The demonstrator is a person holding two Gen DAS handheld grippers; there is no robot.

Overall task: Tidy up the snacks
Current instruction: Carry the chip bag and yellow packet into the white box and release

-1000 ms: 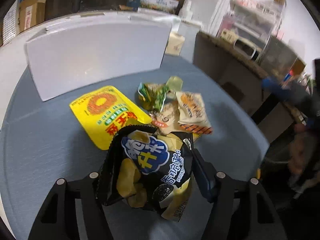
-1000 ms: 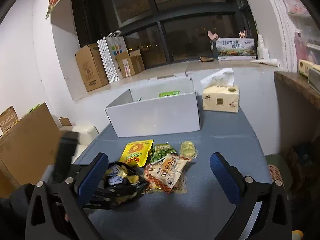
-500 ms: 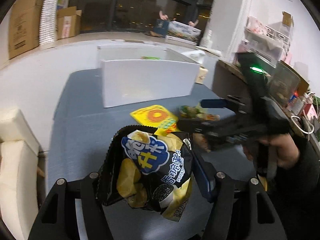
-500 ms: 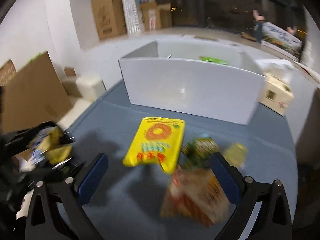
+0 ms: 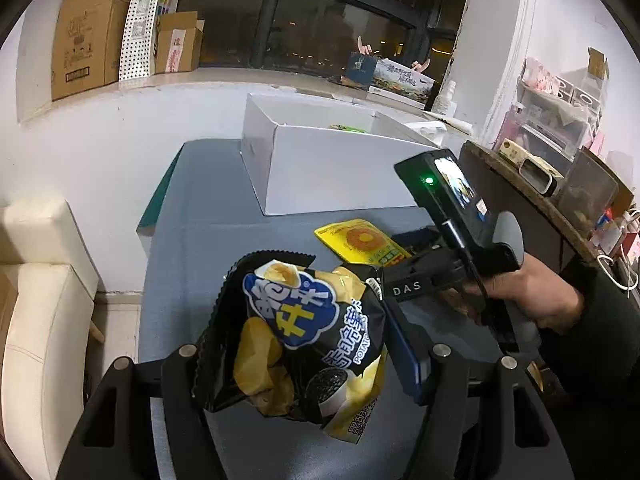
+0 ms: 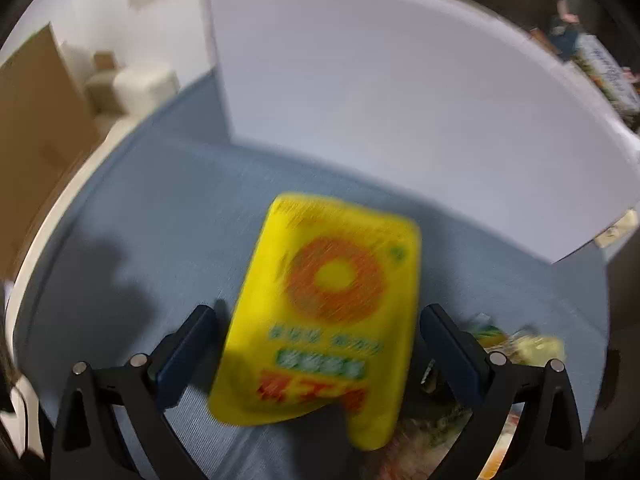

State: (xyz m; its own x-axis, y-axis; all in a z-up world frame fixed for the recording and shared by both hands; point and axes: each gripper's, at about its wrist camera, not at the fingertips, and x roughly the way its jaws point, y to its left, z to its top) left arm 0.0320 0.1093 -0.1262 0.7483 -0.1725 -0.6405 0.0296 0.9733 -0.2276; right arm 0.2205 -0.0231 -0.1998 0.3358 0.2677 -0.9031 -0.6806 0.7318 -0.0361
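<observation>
My left gripper is shut on a black potato chip bag and holds it above the blue-grey table. My right gripper is open, its two fingers on either side of a yellow snack bag lying on the table; the view is blurred. The yellow bag also shows in the left wrist view, just before the right gripper's body. The white open box stands behind it, its front wall close in the right wrist view.
Several small snack packets lie right of the yellow bag. A green packet lies inside the box. A cream seat stands left of the table, a dark counter to the right. Cardboard boxes line the sill.
My right gripper has moved forward and down until its fingers straddle the yellow bag. My left gripper has drawn back and left, still holding the chip bag.
</observation>
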